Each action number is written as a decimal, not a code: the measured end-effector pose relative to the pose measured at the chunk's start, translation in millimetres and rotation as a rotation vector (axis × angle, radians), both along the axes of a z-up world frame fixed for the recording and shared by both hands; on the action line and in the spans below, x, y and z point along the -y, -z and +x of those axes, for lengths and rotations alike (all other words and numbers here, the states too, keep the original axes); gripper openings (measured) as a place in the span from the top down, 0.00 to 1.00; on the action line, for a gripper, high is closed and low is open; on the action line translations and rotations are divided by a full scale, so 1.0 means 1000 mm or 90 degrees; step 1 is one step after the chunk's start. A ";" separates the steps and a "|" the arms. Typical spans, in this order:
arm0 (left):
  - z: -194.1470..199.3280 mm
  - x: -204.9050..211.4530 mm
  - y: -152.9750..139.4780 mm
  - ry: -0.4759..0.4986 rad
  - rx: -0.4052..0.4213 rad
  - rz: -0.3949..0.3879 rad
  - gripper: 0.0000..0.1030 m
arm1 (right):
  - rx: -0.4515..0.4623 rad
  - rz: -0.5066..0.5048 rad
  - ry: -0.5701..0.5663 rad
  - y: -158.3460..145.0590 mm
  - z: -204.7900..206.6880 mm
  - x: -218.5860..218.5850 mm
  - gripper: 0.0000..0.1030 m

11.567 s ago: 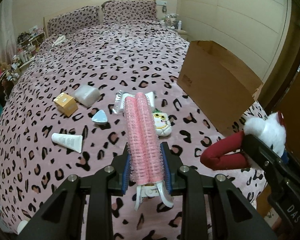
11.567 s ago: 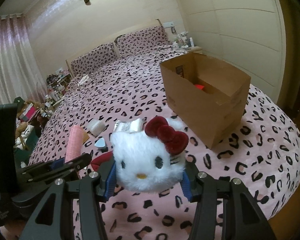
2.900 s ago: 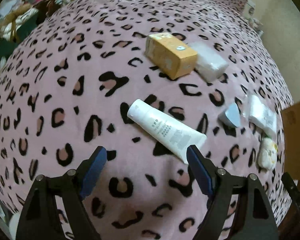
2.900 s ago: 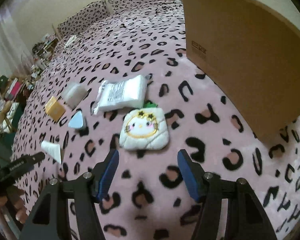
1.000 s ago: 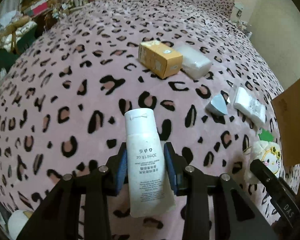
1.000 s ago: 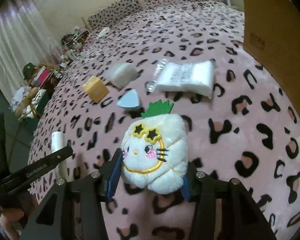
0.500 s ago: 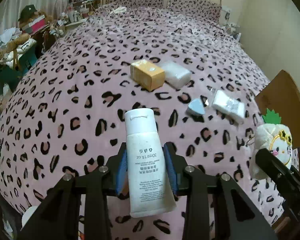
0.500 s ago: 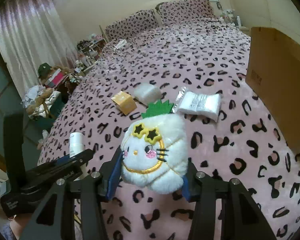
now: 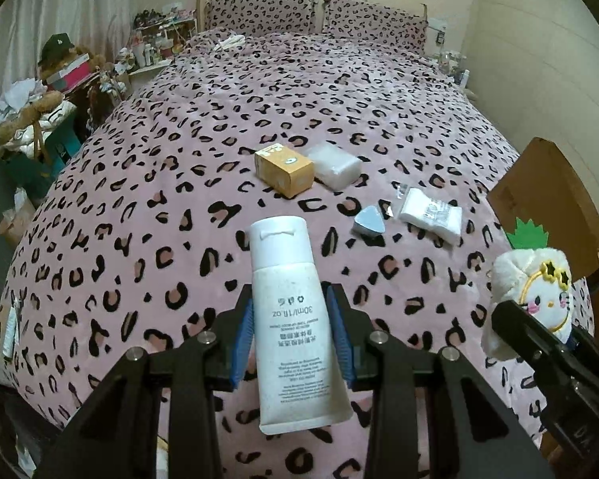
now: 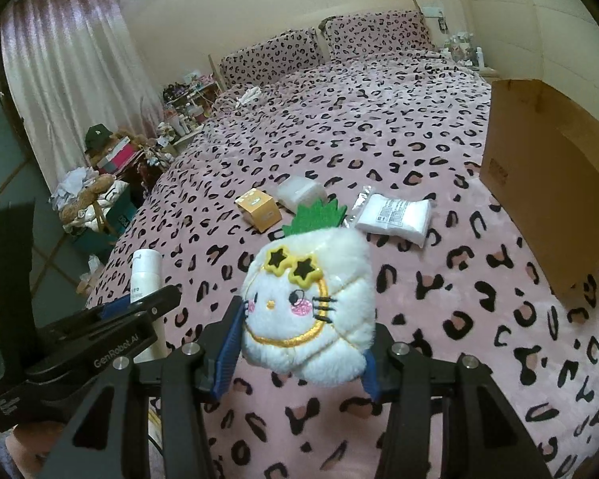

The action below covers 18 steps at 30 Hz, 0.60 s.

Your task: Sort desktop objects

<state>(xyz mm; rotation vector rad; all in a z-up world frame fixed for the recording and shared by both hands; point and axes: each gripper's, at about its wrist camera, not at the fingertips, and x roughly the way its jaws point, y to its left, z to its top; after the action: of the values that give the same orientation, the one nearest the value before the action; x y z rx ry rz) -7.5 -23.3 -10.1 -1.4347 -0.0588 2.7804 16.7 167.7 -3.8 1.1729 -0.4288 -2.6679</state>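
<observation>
Left gripper [image 9: 289, 343] jaws clamp tube [image 9: 291, 319], long axis pointing forward; right gripper [image 10: 299, 355] jaws clamp plush [image 10: 309, 309]. Box [image 10: 555, 183] lies right, nearer right gripper.

The room is dim and yellowish with soft shadows, the curtain [image 10: 60, 80] glows a little, everything looks sharp, and both pictures bend round with black corners.

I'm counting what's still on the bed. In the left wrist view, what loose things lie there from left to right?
Orange box → white wrapped block → small grey triangle → clear packet.
</observation>
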 end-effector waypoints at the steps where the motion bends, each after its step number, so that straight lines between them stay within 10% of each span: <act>1: 0.002 -0.002 -0.002 0.002 -0.002 0.000 0.65 | -0.001 0.001 0.001 -0.001 0.002 -0.001 0.51; 18: 0.015 -0.053 -0.014 0.066 -0.011 0.001 0.65 | -0.022 0.013 0.057 -0.019 0.032 -0.045 0.51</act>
<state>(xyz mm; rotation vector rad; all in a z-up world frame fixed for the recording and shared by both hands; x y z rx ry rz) 7.3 29.7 3.9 -1.3714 0.0133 2.7082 49.2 212.2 14.8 1.1372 -0.4595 -2.7699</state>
